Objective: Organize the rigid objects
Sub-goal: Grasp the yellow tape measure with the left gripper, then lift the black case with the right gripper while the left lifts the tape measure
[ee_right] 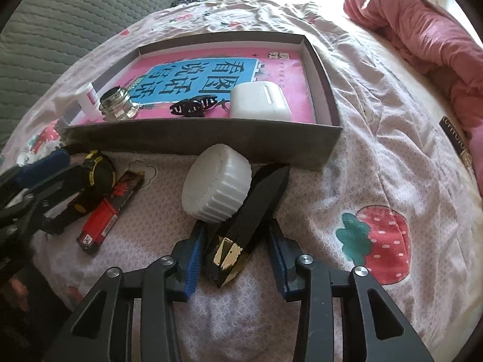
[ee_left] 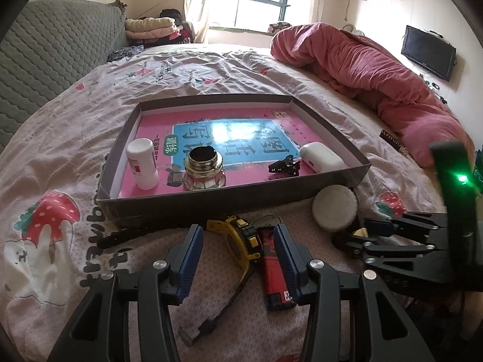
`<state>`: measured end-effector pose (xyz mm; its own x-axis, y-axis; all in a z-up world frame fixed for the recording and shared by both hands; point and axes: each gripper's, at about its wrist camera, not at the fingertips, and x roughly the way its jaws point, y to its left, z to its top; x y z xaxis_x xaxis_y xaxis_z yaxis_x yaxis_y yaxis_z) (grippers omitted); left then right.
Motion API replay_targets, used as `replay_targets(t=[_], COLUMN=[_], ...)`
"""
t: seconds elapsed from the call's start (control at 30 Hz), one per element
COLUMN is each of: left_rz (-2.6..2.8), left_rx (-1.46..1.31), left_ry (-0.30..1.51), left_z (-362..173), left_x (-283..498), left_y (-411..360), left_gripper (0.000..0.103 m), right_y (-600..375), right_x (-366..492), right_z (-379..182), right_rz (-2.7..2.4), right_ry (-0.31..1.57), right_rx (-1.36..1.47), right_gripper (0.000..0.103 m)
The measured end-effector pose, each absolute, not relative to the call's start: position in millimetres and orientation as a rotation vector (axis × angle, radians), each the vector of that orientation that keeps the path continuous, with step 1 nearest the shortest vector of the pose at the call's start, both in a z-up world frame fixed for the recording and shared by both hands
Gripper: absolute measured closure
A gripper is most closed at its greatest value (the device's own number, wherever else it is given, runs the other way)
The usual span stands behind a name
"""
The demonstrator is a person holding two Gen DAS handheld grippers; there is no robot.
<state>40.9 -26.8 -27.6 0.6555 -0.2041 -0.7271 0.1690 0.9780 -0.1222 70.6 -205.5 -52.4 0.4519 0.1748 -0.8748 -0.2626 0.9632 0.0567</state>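
Right gripper: your right gripper [ee_right: 237,250] tilts steeply down over the bedsheet, its blue-padded jaws either side of a glossy black faceted stick-shaped case with a gold band [ee_right: 250,220]. The jaws stand apart; a gap shows between each pad and the case, so nothing is pinched.
Black case: it lies flat on the pink patterned bedsheet [ee_right: 347,181], long axis running from the gold end between your pads up and right to a pointed black tip that ends at the box's front wall.
White lid: a round ribbed white plastic cap [ee_right: 217,184] sits tilted just left of the case, touching its side.
Left gripper: your left gripper [ee_left: 238,259] angles down over the sheet with its jaws spread wide and gripping nothing; between them lie the next two items.
Tape measure: a yellow and black tape measure [ee_left: 241,238] rests between the left pads, its dark strap trailing back toward you.
Lighter: a red and black rectangular lighter [ee_left: 273,271] lies along the inner face of the right-side pad, long axis pointing away from you toward the box.
Box: a shallow grey cardboard box lid [ee_left: 211,202] sits beyond both grippers, a pink and blue printed book lining its floor.
Box contents: a white upright cylindrical bottle [ee_left: 142,163] at left, a clear glass jar with a dark open mouth [ee_left: 203,169] beside it, a black hair claw clip [ee_left: 285,166], and a white rounded earbud-style case [ee_left: 321,157] at right.
Far side: a rumpled pink quilt [ee_left: 377,69] lies across the bed beyond the box.
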Motion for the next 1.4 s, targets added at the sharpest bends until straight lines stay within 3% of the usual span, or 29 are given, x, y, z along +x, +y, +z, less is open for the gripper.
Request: replay_targets(t=[0.23, 0.47, 0.73, 1.03, 1.1, 1.2, 1.4], left_rz=[-0.185, -0.175, -0.176, -0.154, -0.152, -0.163, -0.162], left_rx=[-0.049, -0.073, -0.124, -0.163, -0.167, -0.147, -0.108], left_ry=[0.861, 0.881, 0.916, 0.943, 0.953, 0.957, 0.953], left_z=[-38, -43, -50, -55, -55, -53, -49], left_x=[48, 53, 60, 66, 67, 67, 64], left_y=[-27, -24, -21, -19, -20, -26, -33], left_gripper=[0.055, 0.055, 0.055, 0.055, 0.059, 0.075, 0.080], right_y=[-229, -223, -236, -225, -223, -223, -225], right_x=[72, 79, 85, 82, 82, 82, 80], right_z=[-48, -52, -60, -59, -59, -58, -56], right_rz=[0.225, 0.217, 0.235, 0.214, 0.211, 0.214, 0.222], right_ry=[1.066, 1.029, 1.037, 1.015, 1.011, 1.006, 1.002], right_rx=[-0.050, -0.087, 0.058, -0.016, -0.026, -0.034, -0.023], right_gripper=[0.078, 0.078, 0.076, 0.077, 0.078, 0.078, 0.078])
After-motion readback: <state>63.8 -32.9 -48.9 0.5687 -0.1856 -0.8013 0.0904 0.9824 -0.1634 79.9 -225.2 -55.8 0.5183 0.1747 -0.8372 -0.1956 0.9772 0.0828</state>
